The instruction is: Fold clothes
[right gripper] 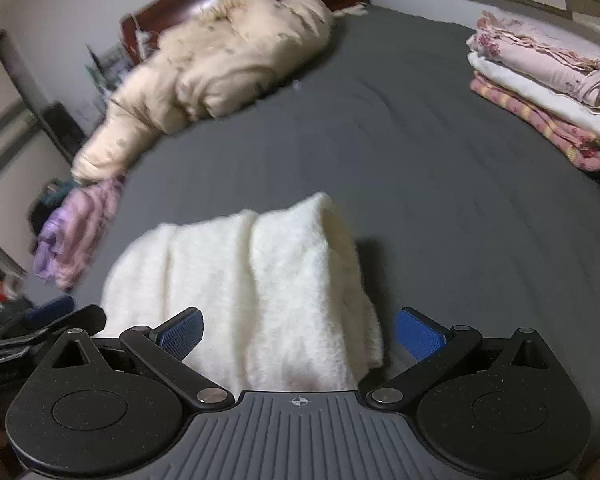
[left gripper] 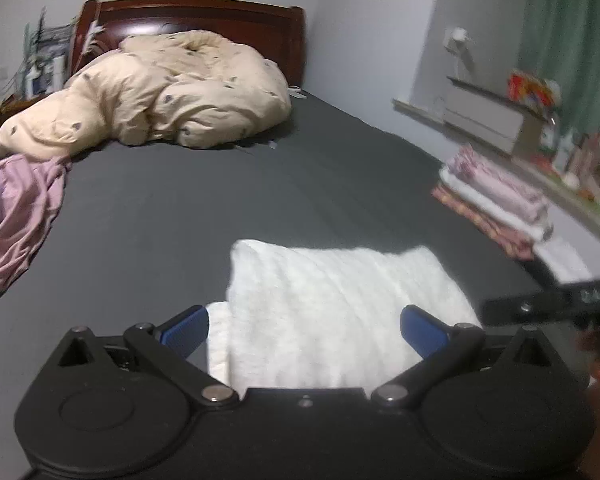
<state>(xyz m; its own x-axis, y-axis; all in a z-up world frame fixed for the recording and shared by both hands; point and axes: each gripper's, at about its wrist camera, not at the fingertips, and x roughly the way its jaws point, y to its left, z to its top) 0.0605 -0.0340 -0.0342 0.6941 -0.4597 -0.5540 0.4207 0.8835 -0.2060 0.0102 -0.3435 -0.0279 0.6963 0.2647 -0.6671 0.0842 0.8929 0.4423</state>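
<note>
A folded white fluffy garment (left gripper: 332, 300) lies on the dark grey bed sheet (left gripper: 220, 208) just in front of both grippers. My left gripper (left gripper: 304, 330) is open, its blue pads (left gripper: 184, 332) spread to either side of the garment's near edge. In the right wrist view the same white garment (right gripper: 260, 288) lies bunched with a raised fold. My right gripper (right gripper: 298, 332) is open too, one pad over the cloth and the other pad (right gripper: 418, 336) beside it over the sheet. Neither gripper holds anything.
A crumpled pink-purple garment (left gripper: 16, 216) lies at the left bed edge. A cream duvet (left gripper: 160, 92) is heaped by the wooden headboard (left gripper: 196, 16). A stack of folded clothes (right gripper: 540, 92) sits at the right edge. Bare sheet (right gripper: 440, 200) spreads across the middle.
</note>
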